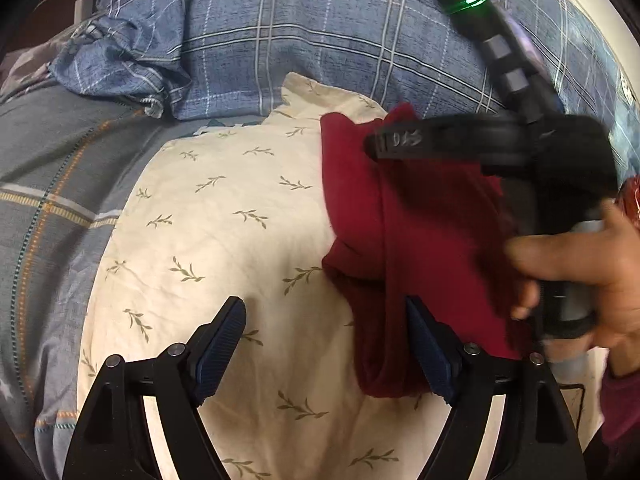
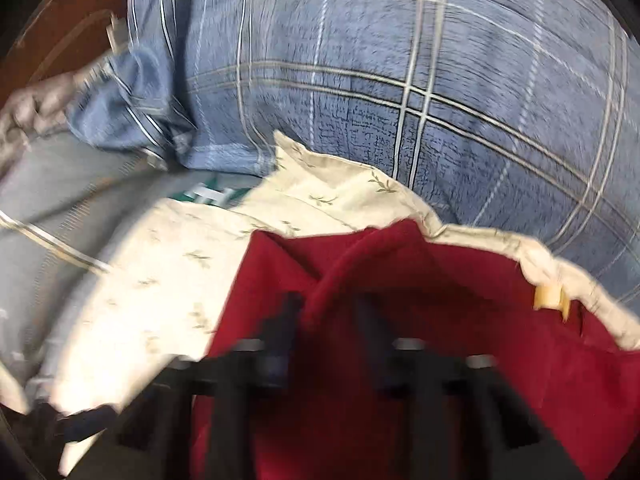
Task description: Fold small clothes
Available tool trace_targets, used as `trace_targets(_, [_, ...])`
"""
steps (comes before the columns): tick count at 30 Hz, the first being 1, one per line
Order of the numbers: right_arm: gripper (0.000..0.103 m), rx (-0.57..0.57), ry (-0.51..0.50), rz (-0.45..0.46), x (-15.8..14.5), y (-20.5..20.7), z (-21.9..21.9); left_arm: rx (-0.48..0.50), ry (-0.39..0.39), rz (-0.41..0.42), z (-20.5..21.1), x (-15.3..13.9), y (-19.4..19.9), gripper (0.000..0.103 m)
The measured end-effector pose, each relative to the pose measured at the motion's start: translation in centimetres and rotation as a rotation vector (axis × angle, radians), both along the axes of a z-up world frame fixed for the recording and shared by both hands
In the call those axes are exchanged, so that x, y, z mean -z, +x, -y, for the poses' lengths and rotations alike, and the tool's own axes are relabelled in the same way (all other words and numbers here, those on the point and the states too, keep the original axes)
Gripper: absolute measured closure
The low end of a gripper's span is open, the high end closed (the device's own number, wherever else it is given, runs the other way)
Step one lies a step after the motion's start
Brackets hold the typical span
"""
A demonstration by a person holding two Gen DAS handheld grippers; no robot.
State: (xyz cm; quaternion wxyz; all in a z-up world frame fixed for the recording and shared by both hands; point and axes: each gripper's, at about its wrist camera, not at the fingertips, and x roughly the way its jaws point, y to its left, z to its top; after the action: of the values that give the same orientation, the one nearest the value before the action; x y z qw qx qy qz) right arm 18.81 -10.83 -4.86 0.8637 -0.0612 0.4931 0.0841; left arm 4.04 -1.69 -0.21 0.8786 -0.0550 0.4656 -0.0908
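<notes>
A dark red garment [image 1: 420,232] lies partly folded on a cream leaf-print cloth [image 1: 224,216] spread over the bed. My left gripper [image 1: 324,312] hangs open above the cream cloth. Its right finger sits over the garment's left edge, and nothing is pinched between its pads. In the blurred right wrist view, my right gripper [image 2: 328,312] has a raised ridge of the red garment [image 2: 440,280] filling the gap between its dark fingers. A small yellow tag [image 2: 550,298] shows near the garment's right edge. A person's hand [image 1: 580,272] holds the right tool's handle.
Blue plaid bedding [image 1: 320,40] bulges behind the cream cloth, with a crumpled blue corner [image 1: 120,68] at the back left. A grey plaid sheet [image 1: 48,184] covers the left side. A white charger and cable [image 1: 82,0] lie at the far top left.
</notes>
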Motion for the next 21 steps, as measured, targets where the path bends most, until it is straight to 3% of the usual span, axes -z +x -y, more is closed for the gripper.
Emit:
trace_targets(2, [0.084,0.008,-0.009,0.013,0.7,0.9,-0.4,-0.001,0.001,-0.004,0.1,0.2,0.2,0.023])
trace_targets(7, [0.084,0.009,0.011,0.0,1.0,1.5,-0.3,0.001,-0.002,-0.012,0.1,0.4,0.5,0.021])
trace_targets(10, [0.076,0.008,0.114,-0.013,-0.1,0.9,1.1,-0.003,-0.006,-0.027,0.0,0.7,0.9,0.017])
trace_targets(11, [0.066,0.02,0.163,-0.019,-0.6,0.5,1.8,-0.004,-0.006,-0.029,0.0,0.7,0.9,0.016])
trace_targets(13, [0.059,0.026,0.211,-0.025,-1.4,-0.3,2.4,-0.006,-0.004,-0.028,0.1,0.8,1.0,0.016])
trace_targets(16, [0.056,0.001,0.184,-0.015,-2.1,-1.1,1.9,-0.012,-0.002,-0.029,0.1,0.9,1.0,0.015])
trace_targets(19, [0.061,-0.01,0.059,-0.004,-1.6,-1.0,0.6,-0.011,0.007,-0.029,0.4,1.1,1.1,0.014])
trace_targets(20, [0.075,-0.01,0.035,-0.015,-1.1,-0.9,0.4,-0.01,0.008,-0.03,0.4,1.2,1.1,0.014])
trace_targets(21, [0.08,-0.01,0.031,-0.017,-0.9,-0.8,0.3,-0.011,0.005,-0.031,0.3,1.2,1.1,0.014])
